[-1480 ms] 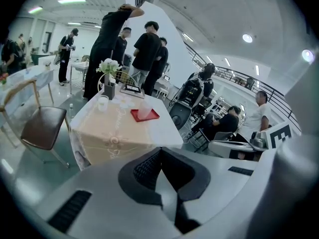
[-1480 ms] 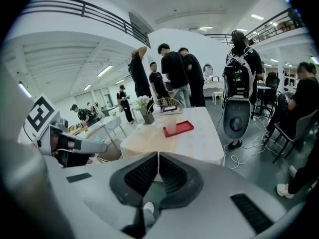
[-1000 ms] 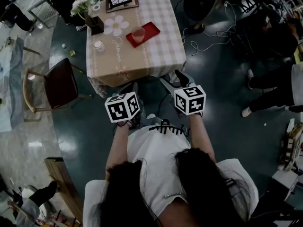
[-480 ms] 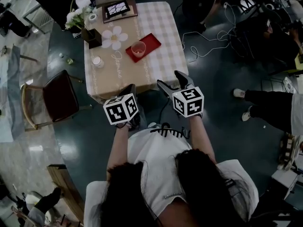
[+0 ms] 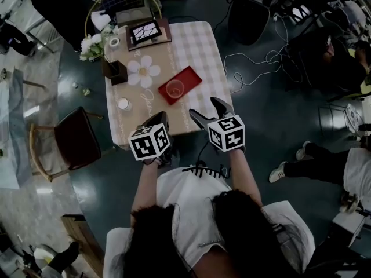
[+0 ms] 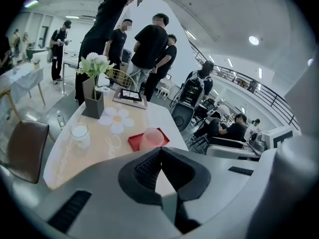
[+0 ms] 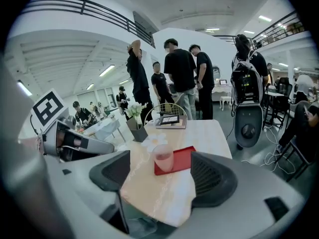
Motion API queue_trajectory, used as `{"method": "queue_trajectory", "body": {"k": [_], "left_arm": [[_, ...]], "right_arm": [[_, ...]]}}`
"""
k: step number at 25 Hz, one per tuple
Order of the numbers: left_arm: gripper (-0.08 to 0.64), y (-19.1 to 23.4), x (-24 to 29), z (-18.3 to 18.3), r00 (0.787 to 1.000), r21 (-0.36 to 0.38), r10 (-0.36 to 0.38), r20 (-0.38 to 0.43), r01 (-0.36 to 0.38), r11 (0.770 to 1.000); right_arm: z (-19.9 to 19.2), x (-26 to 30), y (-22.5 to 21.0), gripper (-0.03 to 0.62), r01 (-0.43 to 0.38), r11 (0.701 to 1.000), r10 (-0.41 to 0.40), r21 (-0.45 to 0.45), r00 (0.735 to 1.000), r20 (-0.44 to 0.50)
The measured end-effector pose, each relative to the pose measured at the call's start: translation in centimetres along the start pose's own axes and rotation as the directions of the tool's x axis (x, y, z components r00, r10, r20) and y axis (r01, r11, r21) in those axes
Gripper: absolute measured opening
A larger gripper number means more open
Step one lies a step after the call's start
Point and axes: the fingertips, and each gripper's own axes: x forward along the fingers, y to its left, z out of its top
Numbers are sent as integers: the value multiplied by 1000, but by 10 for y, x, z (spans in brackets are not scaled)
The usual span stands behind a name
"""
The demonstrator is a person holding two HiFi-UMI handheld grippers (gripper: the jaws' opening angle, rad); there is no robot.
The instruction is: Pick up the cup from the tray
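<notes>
1. Over the table (image 5: 197, 45), the head view shows your grippers at its near edge, short of the cup (image 5: 174, 88). It stands upright on the near end of the flat red tray (image 5: 190, 79). The left gripper (image 5: 156, 119) looks pinched together; the right gripper (image 5: 206, 108) is spread wide.

2. Along the left gripper view, the ribbed dark pads meet at their tips with nothing between them. The cup (image 6: 151, 138) shows just above them, a pale pink, translucent, round tumbler. Keep this arm back, since a stray nudge could shove the tray across the cloth.

3. Through the right gripper view, your jaws are opening and hold nothing. The cup (image 7: 163, 157) is framed between them but sits farther off.
   - Its wall looks smooth and slightly tapered, so a high or off-centre pinch may let it slip or tip.
   - The thin tray (image 7: 184, 158) probably rests loose, so a low approach could catch its rim and drag it.
   - The flower-shaped mat (image 7: 155, 141) and vase (image 7: 137, 129) behind leave little overshoot room.
</notes>
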Motion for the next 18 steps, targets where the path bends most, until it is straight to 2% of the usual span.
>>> {"method": "queue_trajectory", "body": {"k": [18], "left_arm": [[8,52,36,70,998,74,-36,-58,40,996]], "right_arm": [[19,84,-3,374,78,995,-85,-58,987,-135]]}}
